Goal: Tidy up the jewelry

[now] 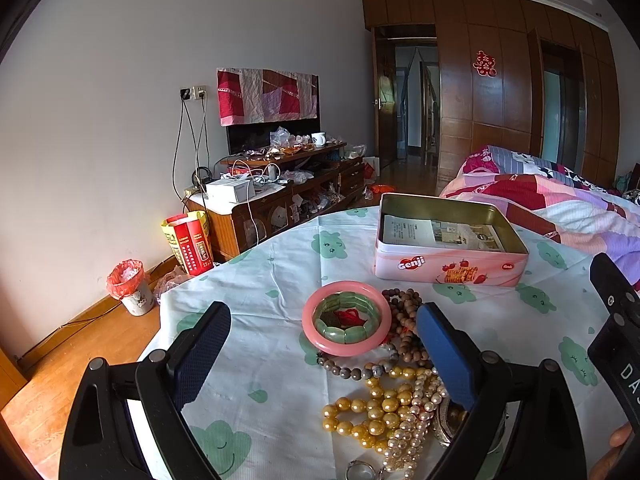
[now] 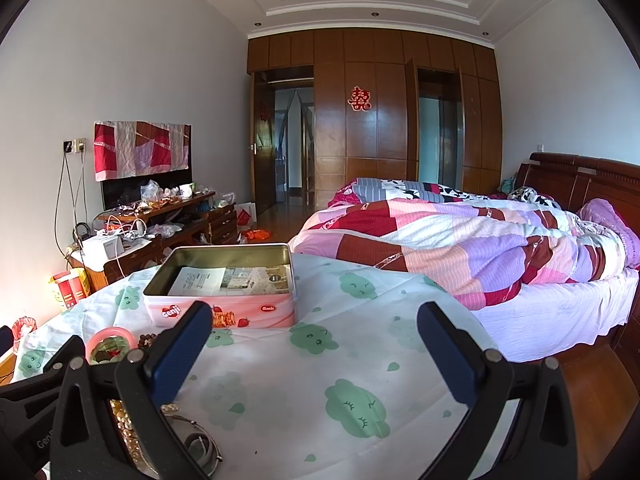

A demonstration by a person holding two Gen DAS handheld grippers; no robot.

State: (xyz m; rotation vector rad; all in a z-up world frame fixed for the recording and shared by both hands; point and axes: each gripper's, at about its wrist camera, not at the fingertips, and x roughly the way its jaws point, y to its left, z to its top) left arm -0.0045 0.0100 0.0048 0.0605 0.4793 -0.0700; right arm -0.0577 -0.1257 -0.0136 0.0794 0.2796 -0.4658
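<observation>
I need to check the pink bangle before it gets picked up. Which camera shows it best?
The left wrist view: the pink bangle lies whole and unobstructed, with a green bracelet inside it. In the right wrist view only part of it shows, at the left behind the gripper frame.

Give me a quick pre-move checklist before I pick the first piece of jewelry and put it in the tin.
1. Left gripper open, nothing held: ok.
2. Right gripper open, nothing held: ok.
3. Tin lid off, reachable from above: ok.
4. Tin has room: only papers lie inside: ok.
5. Pink bangle free to lift alone: not ok, green bracelet sits inside it and its edge overlaps the brown bead strand.
6. Gold beads separate from pearl strand: cannot tell, they lie piled together.
</observation>
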